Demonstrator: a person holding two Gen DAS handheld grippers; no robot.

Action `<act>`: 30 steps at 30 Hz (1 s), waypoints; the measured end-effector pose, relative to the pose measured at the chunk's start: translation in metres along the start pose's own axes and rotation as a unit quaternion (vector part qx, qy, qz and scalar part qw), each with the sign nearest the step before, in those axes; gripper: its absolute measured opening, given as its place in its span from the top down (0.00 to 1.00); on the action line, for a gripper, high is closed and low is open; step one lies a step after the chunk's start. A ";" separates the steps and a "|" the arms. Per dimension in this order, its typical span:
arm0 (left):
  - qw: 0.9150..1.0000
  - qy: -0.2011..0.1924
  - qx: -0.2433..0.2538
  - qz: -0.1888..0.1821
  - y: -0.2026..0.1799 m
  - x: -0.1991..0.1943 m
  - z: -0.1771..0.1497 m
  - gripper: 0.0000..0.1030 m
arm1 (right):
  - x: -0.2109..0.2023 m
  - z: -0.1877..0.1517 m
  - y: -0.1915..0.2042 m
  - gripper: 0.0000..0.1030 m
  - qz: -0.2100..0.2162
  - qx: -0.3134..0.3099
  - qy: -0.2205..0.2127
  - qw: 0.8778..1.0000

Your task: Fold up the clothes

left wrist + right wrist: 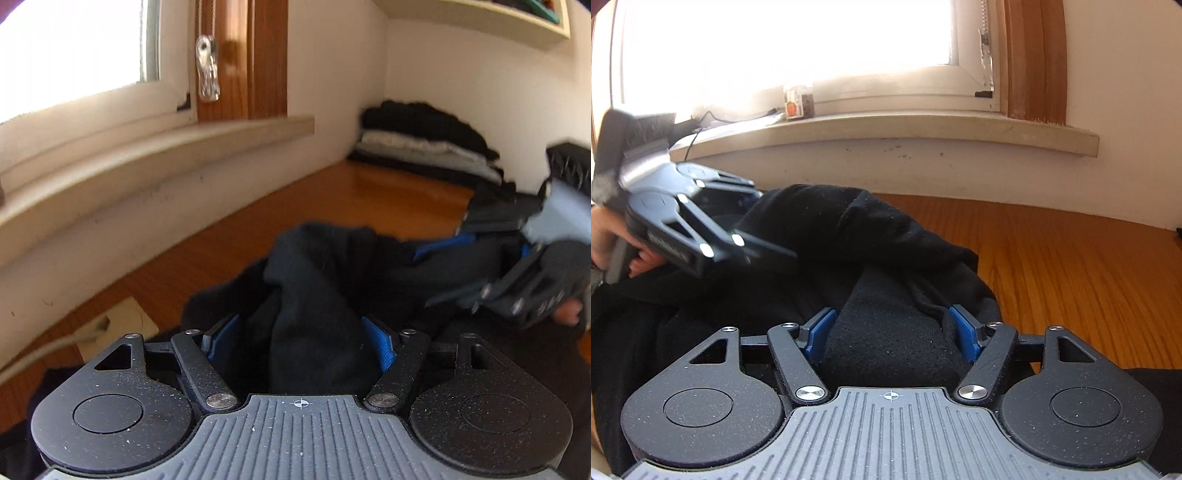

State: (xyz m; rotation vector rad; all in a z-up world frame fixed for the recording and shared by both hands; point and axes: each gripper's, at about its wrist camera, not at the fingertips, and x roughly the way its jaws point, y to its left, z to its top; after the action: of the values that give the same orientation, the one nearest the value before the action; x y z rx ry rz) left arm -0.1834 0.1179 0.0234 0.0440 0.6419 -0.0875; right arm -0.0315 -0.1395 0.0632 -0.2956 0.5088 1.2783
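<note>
A black garment [325,266] [886,236] lies bunched in a heap on the wooden tabletop [369,192] [1071,266]. My left gripper [301,332] [772,221] stands open over the heap's left side. A ridge of the cloth rises between its blue pads, with a dark gap at the left pad. My right gripper [892,328] [443,266] is open too. It straddles a thick band of the garment with a drawstring [931,310] beside its right pad. Both point down at the heap from opposite sides. A hand [605,232] holds the left one.
A stack of folded dark and grey clothes [424,140] sits in the far corner against the wall. The window sill [886,129] runs along the table's far edge and carries a small jar [798,103]. A cable and a beige card [122,325] lie left of the heap.
</note>
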 end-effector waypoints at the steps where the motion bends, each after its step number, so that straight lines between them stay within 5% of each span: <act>1: 1.000 -0.002 -0.003 0.001 0.000 -0.003 0.001 0.29 | 0.000 0.000 0.000 0.35 -0.001 -0.001 0.000 1.000; 15: 0.999 -0.009 -0.035 0.004 0.007 -0.010 0.003 0.30 | 0.000 0.011 0.009 0.34 -0.018 -0.038 0.029 0.999; 21: 0.999 -0.019 -0.050 0.004 0.012 -0.013 0.003 0.69 | -0.028 0.043 -0.021 0.38 -0.012 0.013 -0.003 1.000; 24: 0.997 -0.045 -0.057 0.021 0.015 -0.022 0.004 0.85 | -0.015 0.045 -0.044 0.44 -0.037 0.026 0.025 0.999; 30: 0.982 -0.141 -0.100 0.079 0.036 -0.071 0.013 0.87 | 0.004 0.035 -0.070 0.47 -0.004 0.062 0.051 0.997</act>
State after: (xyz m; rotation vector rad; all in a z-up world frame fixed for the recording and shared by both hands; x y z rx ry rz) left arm -0.2289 0.1581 0.0769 -0.1101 0.3597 0.1231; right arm 0.0437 -0.1385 0.0862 -0.2602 0.6706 1.2232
